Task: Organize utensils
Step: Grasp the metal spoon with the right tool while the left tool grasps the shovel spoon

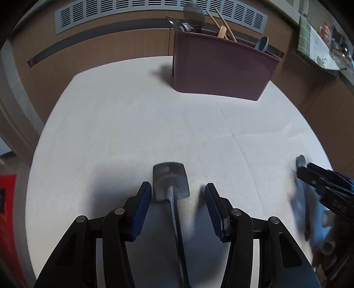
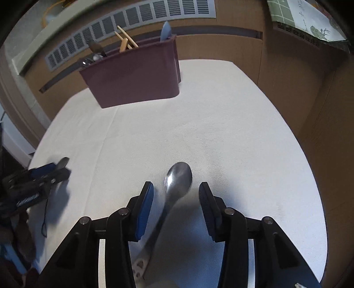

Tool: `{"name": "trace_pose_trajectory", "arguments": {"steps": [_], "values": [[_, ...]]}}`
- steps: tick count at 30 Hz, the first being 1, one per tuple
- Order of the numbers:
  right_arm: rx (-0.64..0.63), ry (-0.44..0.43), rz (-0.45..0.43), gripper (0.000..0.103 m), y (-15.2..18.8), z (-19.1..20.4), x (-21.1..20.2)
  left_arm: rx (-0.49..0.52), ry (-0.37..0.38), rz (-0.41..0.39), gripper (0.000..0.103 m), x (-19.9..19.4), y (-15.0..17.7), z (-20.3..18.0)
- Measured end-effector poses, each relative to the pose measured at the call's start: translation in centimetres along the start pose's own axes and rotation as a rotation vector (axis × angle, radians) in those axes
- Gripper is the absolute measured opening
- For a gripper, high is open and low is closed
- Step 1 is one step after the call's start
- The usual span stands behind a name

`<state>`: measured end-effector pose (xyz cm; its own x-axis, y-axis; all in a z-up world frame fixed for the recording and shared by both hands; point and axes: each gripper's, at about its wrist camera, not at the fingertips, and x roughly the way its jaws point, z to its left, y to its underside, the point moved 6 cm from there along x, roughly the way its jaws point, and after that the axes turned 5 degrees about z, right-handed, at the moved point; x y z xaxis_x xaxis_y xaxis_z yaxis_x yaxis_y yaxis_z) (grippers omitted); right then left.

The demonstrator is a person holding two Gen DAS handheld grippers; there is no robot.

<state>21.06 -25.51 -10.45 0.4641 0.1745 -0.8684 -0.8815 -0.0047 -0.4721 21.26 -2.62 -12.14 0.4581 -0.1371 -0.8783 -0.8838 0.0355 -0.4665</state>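
Observation:
A grey spatula (image 1: 171, 183) lies on the white tablecloth (image 1: 132, 121) between the open fingers of my left gripper (image 1: 178, 195), its handle running back under the gripper. A metal spoon (image 2: 177, 177) lies on the cloth between the open fingers of my right gripper (image 2: 176, 195), bowl pointing away. Neither gripper touches its utensil. A maroon utensil holder (image 1: 221, 68) stands at the far side of the table, holding chopsticks (image 1: 223, 24), a ladle and other utensils; it also shows in the right wrist view (image 2: 135, 77). The right gripper appears at the left view's right edge (image 1: 320, 183), the left gripper at the right view's left edge (image 2: 35, 179).
Brown cabinets with a vent grille (image 1: 154, 11) stand behind the table. A green-checked cloth (image 1: 309, 42) lies on a shelf at the right. Blue sleeves and a cord (image 2: 45, 217) sit near the table's front edge.

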Motion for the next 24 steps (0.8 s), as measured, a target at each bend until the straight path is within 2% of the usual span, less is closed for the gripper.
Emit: {"name": "trace_pose_trajectory", "arguments": {"steps": [1,2,3,6,10,14,17,19,24], "values": [[-0.008,0.023,0.009,0.04,-0.3,0.3,0.5,-0.014,0.018,0.006,0.051,-0.2,0.2,0.4],[-0.019,0.048,0.004,0.036,-0.6,0.7,0.7,-0.026,0.031,0.012,0.051,-0.3,0.3,0.6],[-0.041,0.082,-0.004,0.026,-0.8,1.1,0.9,-0.039,0.047,0.021,0.051,-0.5,0.4,0.9],[-0.124,0.133,-0.024,0.026,-1.2,2.5,1.2,-0.053,0.061,0.034,0.051,-0.6,0.3,1.2],[-0.178,0.109,-0.124,0.026,-1.5,3.6,-0.9,-0.035,0.051,0.039,0.051,-0.1,-0.4,0.5],[-0.188,0.12,-0.201,0.026,-1.8,3.3,-2.9,-0.007,0.009,0.047,0.049,0.6,-1.2,-0.1],[-0.173,0.12,-0.22,0.026,-2.0,2.8,-3.5,0.03,-0.047,0.044,0.043,0.8,-1.2,-0.4],[-0.164,0.122,-0.232,0.026,-2.1,2.5,-3.7,0.043,-0.067,0.028,0.034,0.7,-1.1,-0.4],[-0.131,0.085,-0.257,0.026,-2.2,1.9,-4.3,-0.017,0.054,-0.026,0.033,-1.2,-0.5,-0.1]]}}
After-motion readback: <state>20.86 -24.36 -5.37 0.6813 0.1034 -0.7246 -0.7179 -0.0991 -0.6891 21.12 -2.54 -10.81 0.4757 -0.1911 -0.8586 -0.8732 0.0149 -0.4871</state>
